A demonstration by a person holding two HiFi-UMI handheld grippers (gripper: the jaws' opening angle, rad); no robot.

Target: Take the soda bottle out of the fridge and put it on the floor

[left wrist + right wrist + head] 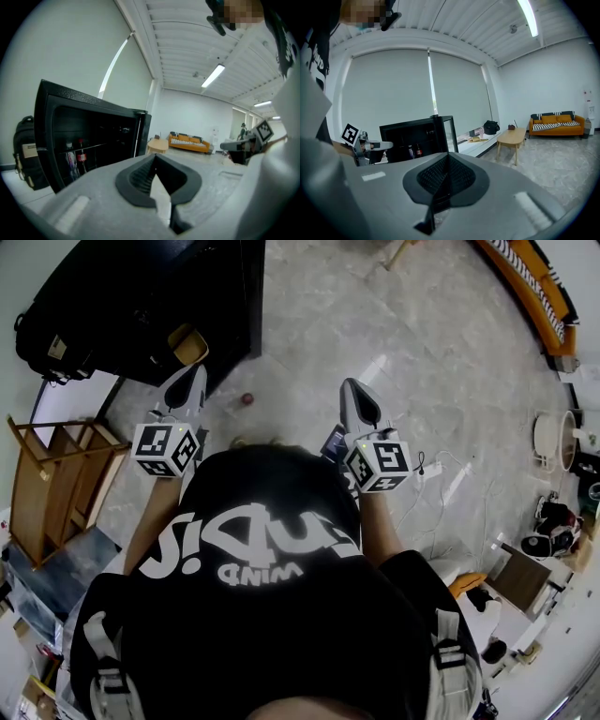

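Observation:
The black fridge (141, 306) stands at the upper left of the head view, its glass door swung open. On a shelf inside, the soda bottle (81, 157) with a red label stands upright beside a paler bottle (70, 160); the right gripper view shows the soda bottle (418, 151) small and far off. My left gripper (194, 371) points at the fridge from a distance, shut and empty. My right gripper (349, 385) is held level beside it over the floor, its jaws together with nothing between them. The left gripper (370, 146) also shows in the right gripper view.
A black backpack (26, 152) leans left of the fridge. A low wooden table (513, 137) and an orange sofa (555, 123) stand farther off. A small red object (247, 399) lies on the tiled floor ahead. A wooden frame (47, 484) is at left, cables (431, 474) at right.

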